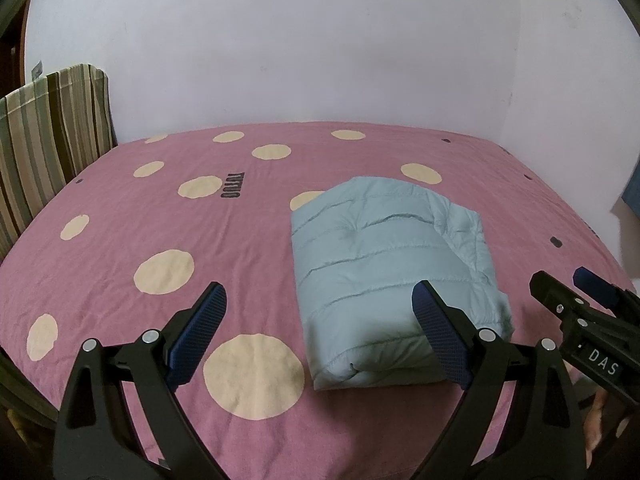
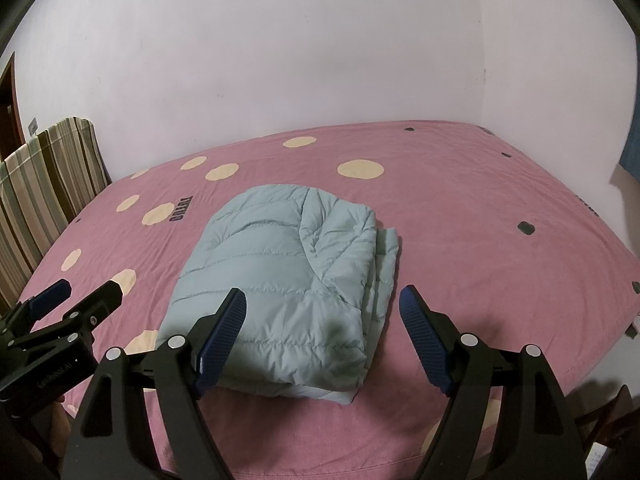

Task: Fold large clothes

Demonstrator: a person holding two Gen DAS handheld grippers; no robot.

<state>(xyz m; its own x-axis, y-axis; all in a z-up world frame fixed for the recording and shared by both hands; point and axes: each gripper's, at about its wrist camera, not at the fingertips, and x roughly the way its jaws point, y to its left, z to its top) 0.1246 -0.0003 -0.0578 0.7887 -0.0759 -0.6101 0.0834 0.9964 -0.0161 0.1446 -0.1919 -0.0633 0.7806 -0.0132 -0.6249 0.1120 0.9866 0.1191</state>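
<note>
A light blue quilted jacket (image 1: 384, 264) lies folded into a thick rectangular bundle on the pink bed sheet (image 1: 160, 220). It also shows in the right wrist view (image 2: 288, 280). My left gripper (image 1: 320, 296) is open and empty, held above the bed's near edge, its right finger over the bundle's near corner. My right gripper (image 2: 322, 300) is open and empty, held just before the bundle's near right side. The right gripper shows at the right edge of the left wrist view (image 1: 568, 288). The left gripper shows at the left edge of the right wrist view (image 2: 80, 292).
The pink sheet (image 2: 480, 240) has cream dots and covers the whole bed. A striped cushion (image 1: 48, 140) stands at the bed's left end. A white wall (image 1: 320, 40) runs along the far side. A dark blue object (image 2: 632, 156) sits at the right edge.
</note>
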